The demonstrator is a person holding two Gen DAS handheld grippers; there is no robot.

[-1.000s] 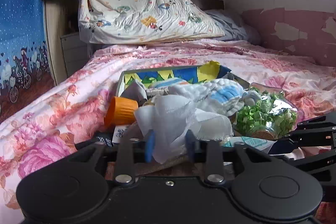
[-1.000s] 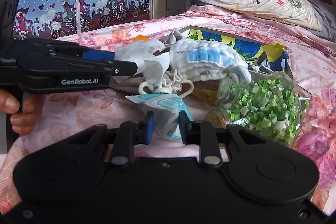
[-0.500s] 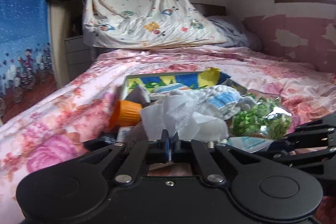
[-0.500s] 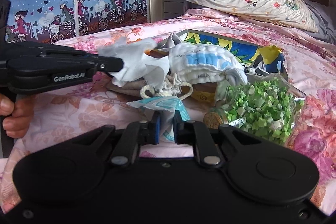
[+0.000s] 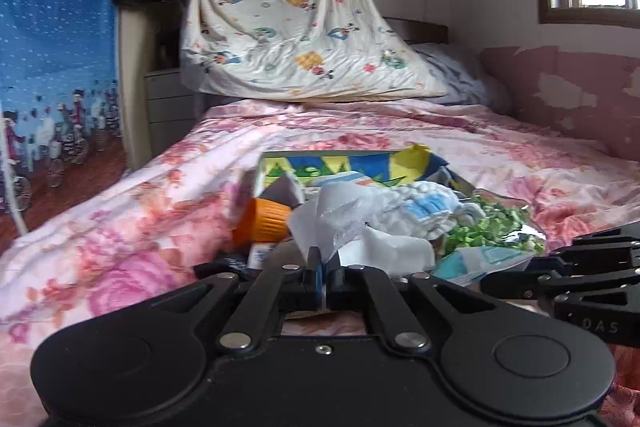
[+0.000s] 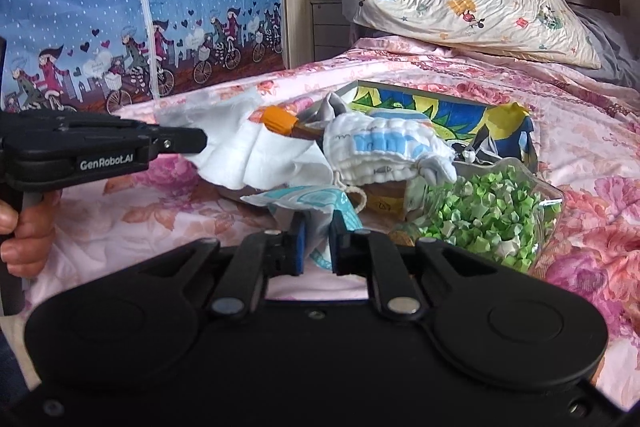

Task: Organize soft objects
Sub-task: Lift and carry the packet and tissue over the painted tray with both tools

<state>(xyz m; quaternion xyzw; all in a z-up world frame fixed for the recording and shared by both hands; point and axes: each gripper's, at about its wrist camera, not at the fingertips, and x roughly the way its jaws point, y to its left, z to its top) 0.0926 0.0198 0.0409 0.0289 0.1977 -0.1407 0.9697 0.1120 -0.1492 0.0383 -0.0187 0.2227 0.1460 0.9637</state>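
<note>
My left gripper [image 5: 324, 261] is shut on a corner of a white cloth [image 5: 344, 215], which hangs lifted above the pile; from the right wrist view the same gripper [image 6: 202, 141] pinches that cloth [image 6: 256, 155] at its left edge. A teal-patterned white cloth [image 6: 316, 201] is pinched between the pads of my right gripper [image 6: 318, 227], raised a little off the bed. Behind both lies a white and blue quilted cloth [image 6: 384, 147], bunched on the pile.
An orange-capped bottle [image 5: 266, 221] lies left of the pile. A clear bag of green paper stars [image 6: 484, 211] sits at the right. A colourful flat box [image 6: 432, 107] lies behind on the floral bedspread [image 5: 120, 223]. A hand [image 6: 24, 231] grips the left handle.
Both grippers closed on their cloths and rose. The white cloth was lifted and pulled left, the teal cloth came up off the bed.
</note>
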